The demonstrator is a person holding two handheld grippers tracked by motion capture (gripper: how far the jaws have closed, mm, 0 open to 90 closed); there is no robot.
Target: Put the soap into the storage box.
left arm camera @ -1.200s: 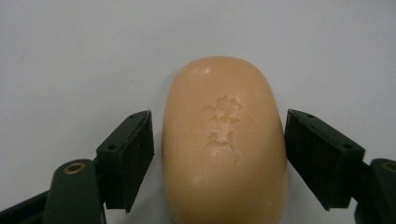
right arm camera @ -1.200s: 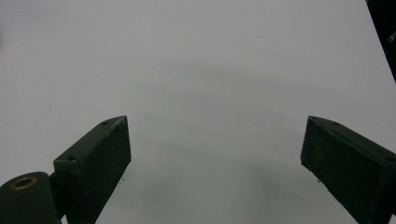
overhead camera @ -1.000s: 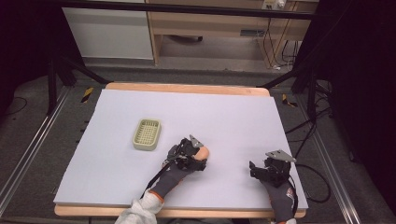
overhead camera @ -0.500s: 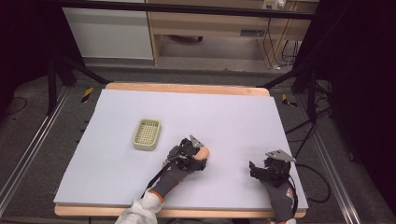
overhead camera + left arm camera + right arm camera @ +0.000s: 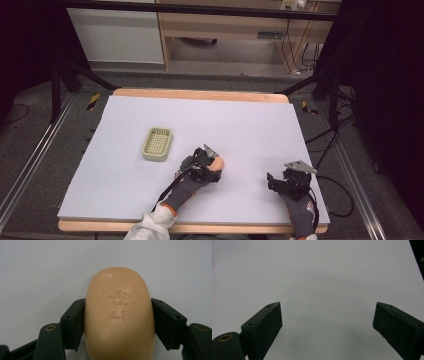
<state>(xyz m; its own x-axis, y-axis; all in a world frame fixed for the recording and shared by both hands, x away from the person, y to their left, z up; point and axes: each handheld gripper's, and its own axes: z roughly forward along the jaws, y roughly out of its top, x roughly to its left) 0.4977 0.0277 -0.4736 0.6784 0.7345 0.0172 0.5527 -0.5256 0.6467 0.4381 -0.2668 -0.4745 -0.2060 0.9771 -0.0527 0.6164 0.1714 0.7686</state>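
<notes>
A peach-coloured oval soap bar (image 5: 118,315) with a stamped mark lies on the white table. My left gripper (image 5: 118,323) has just been closing its jaws and is now shut on it, both pads pressing the bar's sides. In the high view the soap bar (image 5: 219,163) pokes out beyond the left gripper (image 5: 214,167) near the table's front middle. A pale green slotted soap dish (image 5: 157,144) stands up and to the left of it. My right gripper (image 5: 275,181) rests at the front right, and in its own view the right gripper (image 5: 327,322) stands open over bare table.
The white sheet (image 5: 240,125) covers a wooden board whose edge (image 5: 200,93) shows at the back. Metal rails and black cables run along the floor on both sides. A cabinet stands beyond the table.
</notes>
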